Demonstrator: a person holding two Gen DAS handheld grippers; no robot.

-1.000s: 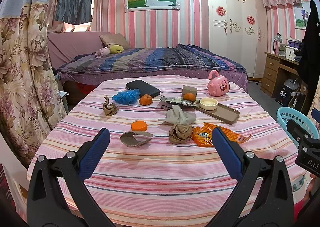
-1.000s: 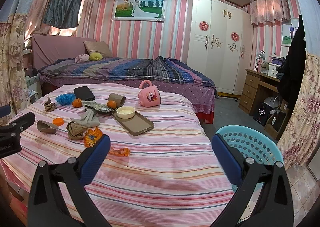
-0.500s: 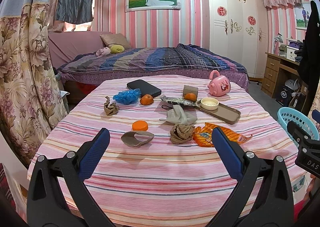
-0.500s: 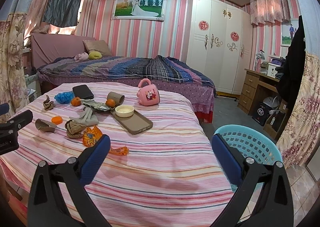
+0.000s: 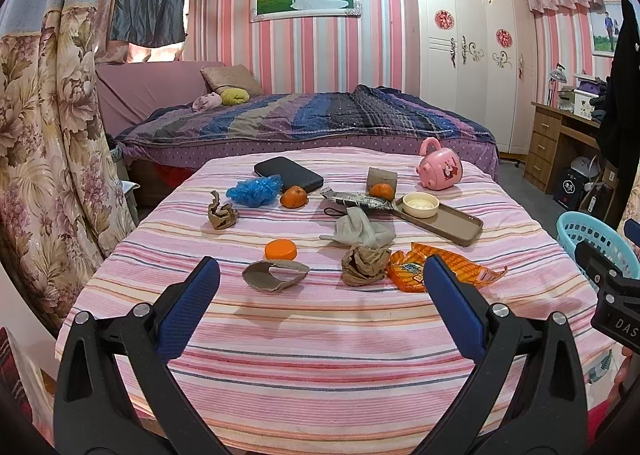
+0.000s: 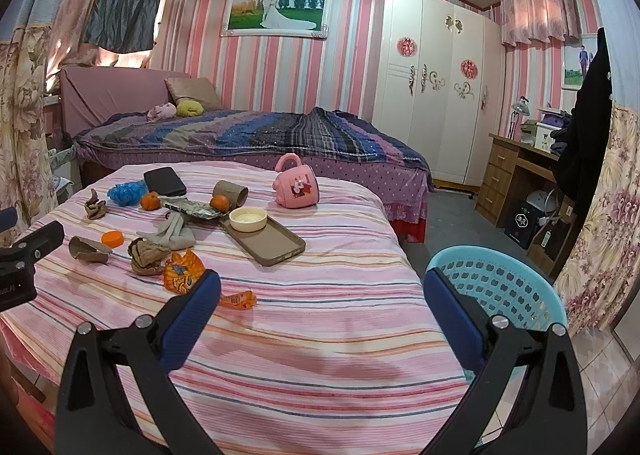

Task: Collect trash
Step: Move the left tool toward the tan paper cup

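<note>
The desk (image 5: 320, 335), under pink striped cloth, carries crumpled paper (image 5: 365, 265), an orange wrapper (image 5: 444, 267), oranges (image 5: 293, 197), a tray (image 5: 452, 221) and a pink mug (image 5: 440, 170).

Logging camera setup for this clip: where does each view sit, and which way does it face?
Left wrist: on the left tool, facing the bed across the table; both open fingers show.
Right wrist: on the right tool, angled toward the table's right edge and the basket; open fingers show.
Shared: orange wrapper, pink cup.
</note>
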